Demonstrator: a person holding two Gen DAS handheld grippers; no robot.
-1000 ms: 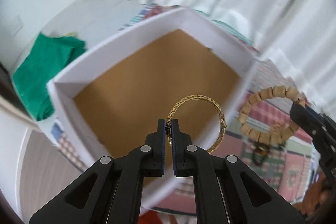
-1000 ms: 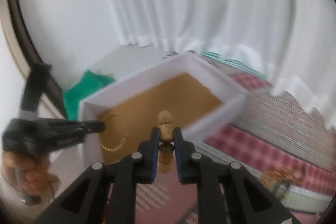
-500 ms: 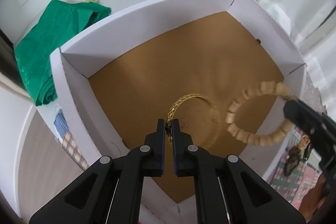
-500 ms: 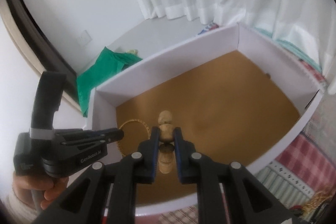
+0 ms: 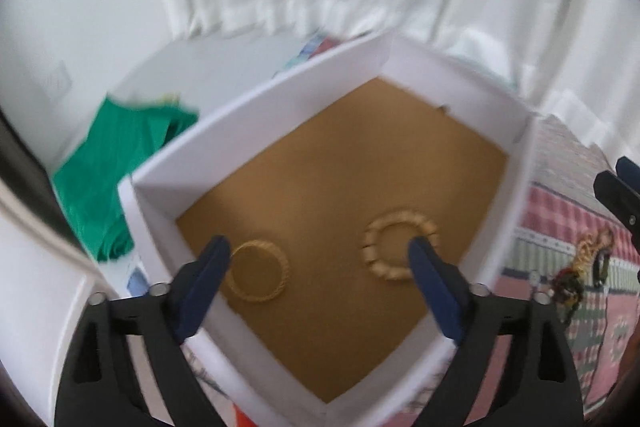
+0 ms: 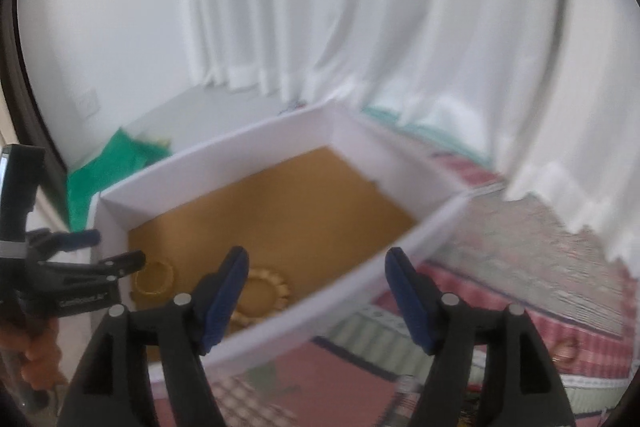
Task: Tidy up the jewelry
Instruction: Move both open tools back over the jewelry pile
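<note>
Jewelry lay inside the white box (image 5: 256, 115): a gold bangle (image 5: 258, 271) near its left corner and a wooden bead bracelet (image 5: 398, 245) to the right of it, both flat on the brown floor and apart from each other.

The left gripper (image 5: 320, 259) had just been opening and its jaws stood wide above the box with nothing between them. The right gripper (image 6: 316, 271) had likewise just been opening, its jaws spread over the box's near wall and empty (the bracelet showed behind its left finger).

More jewelry (image 5: 580, 267) sat in a tangled heap on the patterned cloth (image 5: 560, 211) to the right of the box, so the sorting looked unfinished. That heap could snag: a pinch on one strand might drag its neighbours along. A low sweep across the thin box wall could also shove the box.

The left wrist view alone showed the tangle clearly, with both rings from above. The right wrist view alone showed the hand (image 6: 38, 363) carrying the left gripper, and another small piece (image 6: 566, 349) far right on the cloth. A green cloth (image 5: 116, 167) lay beyond the box.
</note>
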